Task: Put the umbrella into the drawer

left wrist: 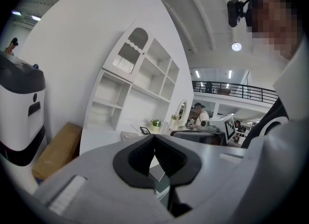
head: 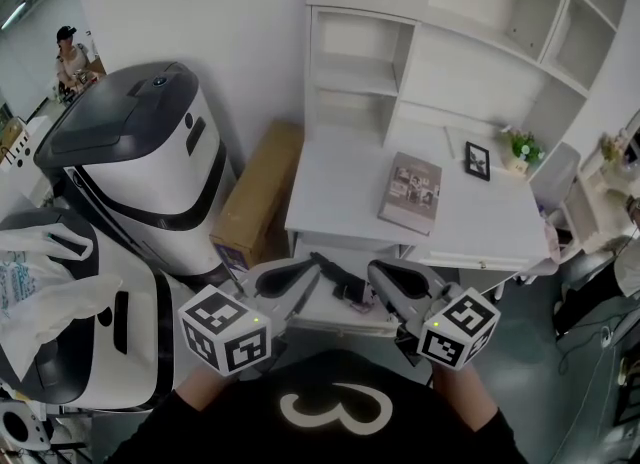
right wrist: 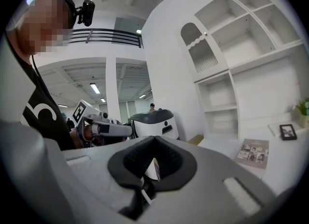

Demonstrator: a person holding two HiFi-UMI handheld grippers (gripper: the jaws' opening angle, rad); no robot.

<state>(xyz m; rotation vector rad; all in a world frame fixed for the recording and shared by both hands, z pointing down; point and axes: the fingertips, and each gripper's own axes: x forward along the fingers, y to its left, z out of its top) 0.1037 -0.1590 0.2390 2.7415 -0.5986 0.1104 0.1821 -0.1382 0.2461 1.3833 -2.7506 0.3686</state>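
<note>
Right under us the left tool and the right tool are both pinched shut tip to tip, nothing in either. They flank a slim dark bundle we take for the folded umbrella, which seems to lie in the open drawer just below the counter edge. We judge it light, soft fabric over stiff ribs and apt to roll, so we'd pinch it mid-length across the cloth.

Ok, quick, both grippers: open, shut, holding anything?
Left gripper: shut, jaw tips together, nothing held.
Right gripper: shut, jaw tips together, nothing held.
</note>
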